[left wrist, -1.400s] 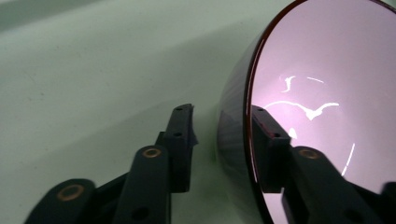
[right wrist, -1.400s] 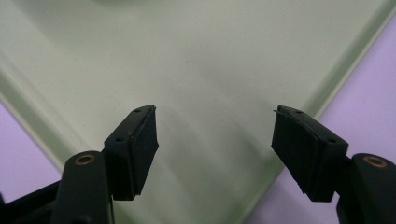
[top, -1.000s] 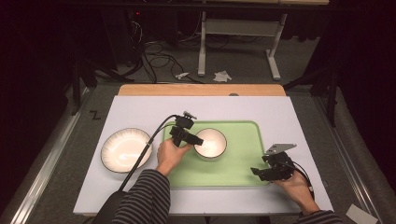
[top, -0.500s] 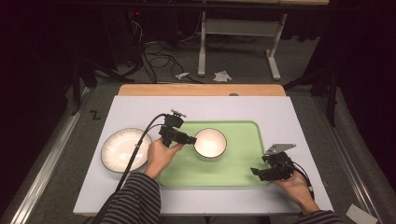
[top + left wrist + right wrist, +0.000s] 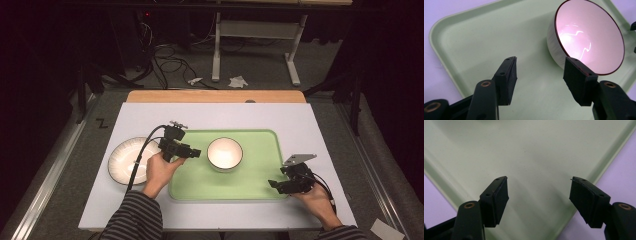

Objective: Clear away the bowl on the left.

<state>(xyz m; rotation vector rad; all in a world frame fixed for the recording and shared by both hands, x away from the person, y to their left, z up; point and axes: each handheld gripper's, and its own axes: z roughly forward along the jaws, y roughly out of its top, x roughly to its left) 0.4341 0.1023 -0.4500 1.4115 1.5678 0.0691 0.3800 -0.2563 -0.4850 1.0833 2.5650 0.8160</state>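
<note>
On the left of the table (image 5: pixel 300 125) sits a ribbed plate (image 5: pixel 124 161); beside it the left gripper (image 5: pixel 192 153) hangs with its fingers (image 5: pixel 507 75) released, nothing between them. The bowl (image 5: pixel 225 153) stands upright on the green tray (image 5: pixel 260 175), just clear of that gripper. The right gripper (image 5: pixel 274 186) rests spread and empty over the tray's near right corner. A careless swing back could clip the rim and tip the bowl. A second earlier the left gripper was at the bowl; it has since drawn back leftward
</note>
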